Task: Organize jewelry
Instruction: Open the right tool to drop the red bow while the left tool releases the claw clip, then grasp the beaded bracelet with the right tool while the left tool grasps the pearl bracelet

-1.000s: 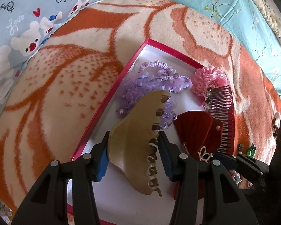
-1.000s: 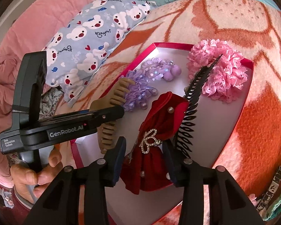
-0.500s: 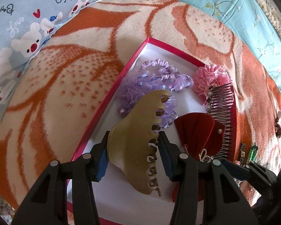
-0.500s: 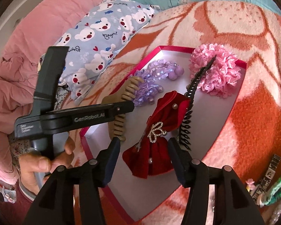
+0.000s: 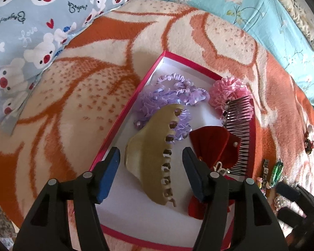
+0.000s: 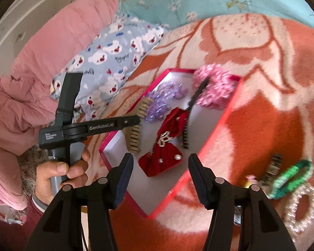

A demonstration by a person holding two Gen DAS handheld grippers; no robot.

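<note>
Your left tool point(image 5: 150, 172) stands open astride the tan hair claw point(image 5: 155, 148), which lies in the pink box point(image 5: 123, 123) beside the purple scrunchie point(image 5: 167, 98) (likely released), right tool point(image 6: 160, 177) open, empty, near loose bracelets point(image 6: 291, 177).

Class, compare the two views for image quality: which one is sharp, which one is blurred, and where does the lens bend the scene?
Left wrist view: sharp, evenly lit; the tan claw clip shows crisp teeth, and the red box rim bows with fisheye distortion. Right wrist view: motion-blurred, most at the green bracelet and pearl clip; dark vignette fills the corners.
</note>
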